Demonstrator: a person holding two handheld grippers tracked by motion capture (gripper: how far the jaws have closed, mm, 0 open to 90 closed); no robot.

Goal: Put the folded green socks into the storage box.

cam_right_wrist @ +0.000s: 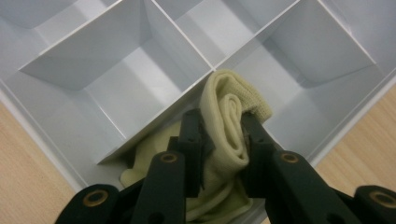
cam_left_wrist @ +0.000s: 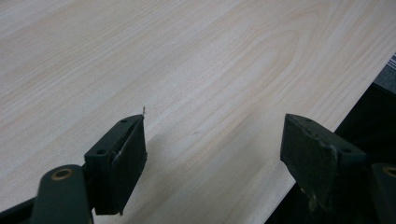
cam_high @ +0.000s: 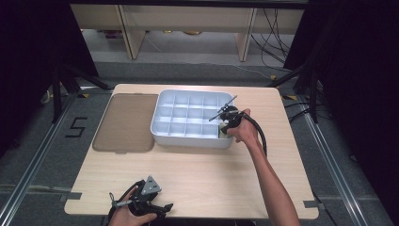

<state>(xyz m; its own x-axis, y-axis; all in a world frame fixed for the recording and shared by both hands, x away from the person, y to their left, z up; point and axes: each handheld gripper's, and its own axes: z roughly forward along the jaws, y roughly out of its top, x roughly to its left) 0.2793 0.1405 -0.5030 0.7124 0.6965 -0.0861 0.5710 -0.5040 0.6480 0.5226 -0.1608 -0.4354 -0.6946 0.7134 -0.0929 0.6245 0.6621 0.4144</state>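
While the left gripper (cam_left_wrist: 212, 154) gapes, the right gripper (cam_right_wrist: 223, 140) clamps a cream rolled cloth (cam_right_wrist: 229, 126) over the tray's (cam_right_wrist: 93, 70) corner compartment.

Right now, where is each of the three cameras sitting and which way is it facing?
High view: above the near table edge, facing forward and down on the table; both forearms and grippers show.
Left gripper view: rides the left gripper, facing bare wood; its open jaws show.
Right gripper view: rides the right gripper, looking down into the divided tray; its jaws pinch a rolled cream cloth.
Shared: high and right gripper views both show the tray.
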